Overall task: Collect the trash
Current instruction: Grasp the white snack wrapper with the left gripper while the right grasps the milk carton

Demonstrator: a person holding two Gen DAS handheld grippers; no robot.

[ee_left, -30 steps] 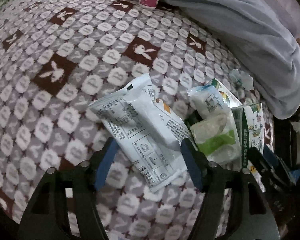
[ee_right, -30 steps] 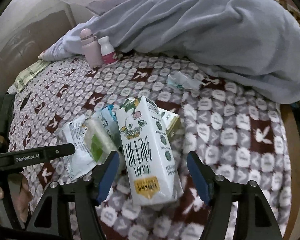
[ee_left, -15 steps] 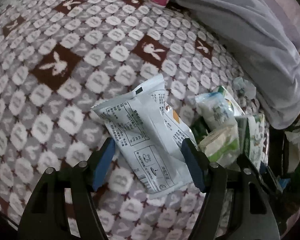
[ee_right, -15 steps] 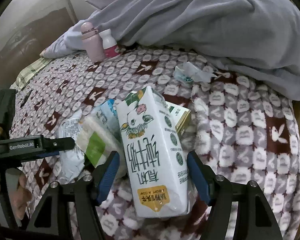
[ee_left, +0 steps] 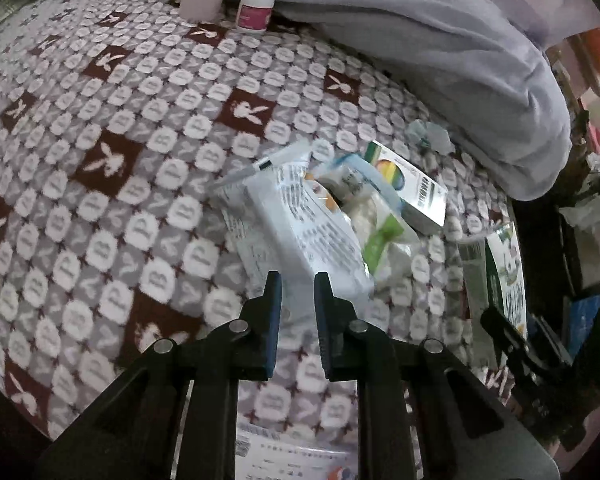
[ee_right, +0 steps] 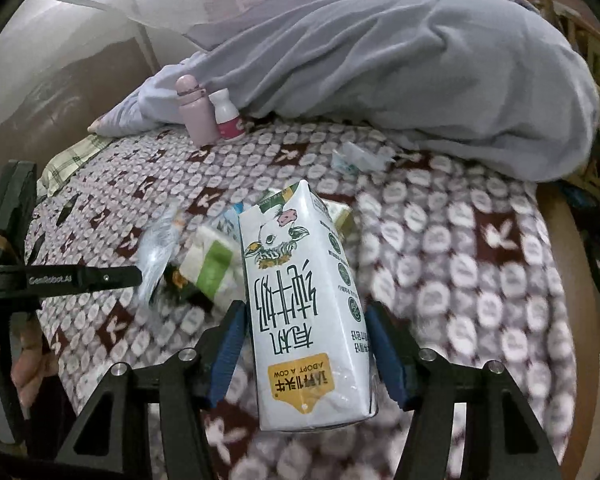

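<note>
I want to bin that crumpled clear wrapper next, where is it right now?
In the right wrist view the crumpled clear wrapper lies alone on the patterned blanket, beyond the milk carton, beside the grey duvet.

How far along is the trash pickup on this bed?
Nothing looks binned yet. In hand: the right tongs grip the milk carton; the left tongs are closing on a white wrapper. Left: the green-striped packet, a small box, and a crumpled scrap.
</note>
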